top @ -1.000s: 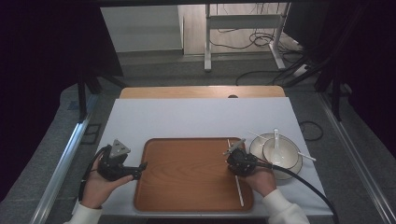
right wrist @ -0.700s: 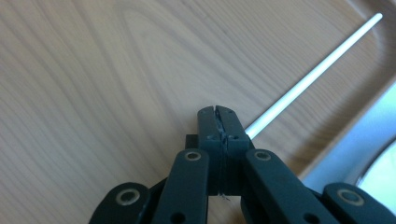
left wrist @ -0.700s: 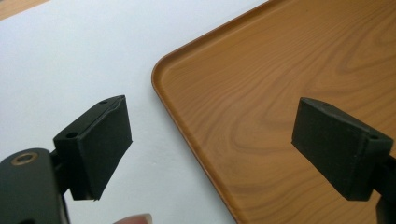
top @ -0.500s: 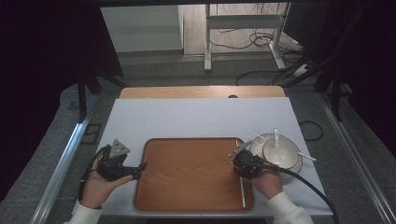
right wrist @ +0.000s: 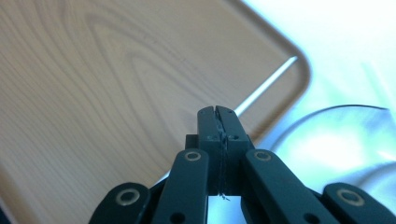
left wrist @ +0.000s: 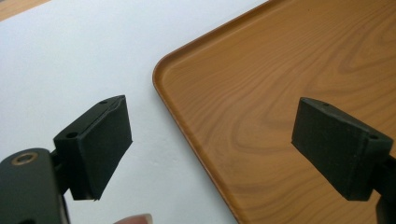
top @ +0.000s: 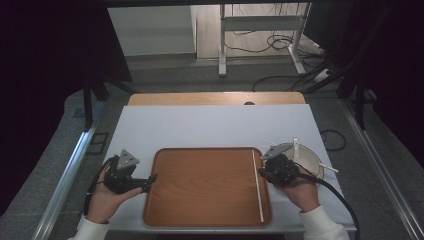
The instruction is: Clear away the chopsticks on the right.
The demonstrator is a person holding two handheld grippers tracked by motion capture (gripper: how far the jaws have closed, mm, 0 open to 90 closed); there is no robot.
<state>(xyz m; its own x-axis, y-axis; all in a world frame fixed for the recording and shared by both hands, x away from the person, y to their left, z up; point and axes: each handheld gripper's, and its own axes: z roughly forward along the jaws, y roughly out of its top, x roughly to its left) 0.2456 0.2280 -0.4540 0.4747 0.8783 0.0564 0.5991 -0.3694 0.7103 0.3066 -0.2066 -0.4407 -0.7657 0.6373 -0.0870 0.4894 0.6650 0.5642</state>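
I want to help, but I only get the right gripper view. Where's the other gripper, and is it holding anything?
Observer: The left gripper is at the wooden tray's left rim. Its jaws are open and empty, one over the tray and one over the white table.
Operator: How long is that white stick I see?
Observer: In the high view the white stick runs along the tray's right side, almost from the far rim to the near rim.
Operator: What's in the bowl?
Observer: The bowl has a white handle sticking out of it. It may be a spoon, but it's too small to tell.
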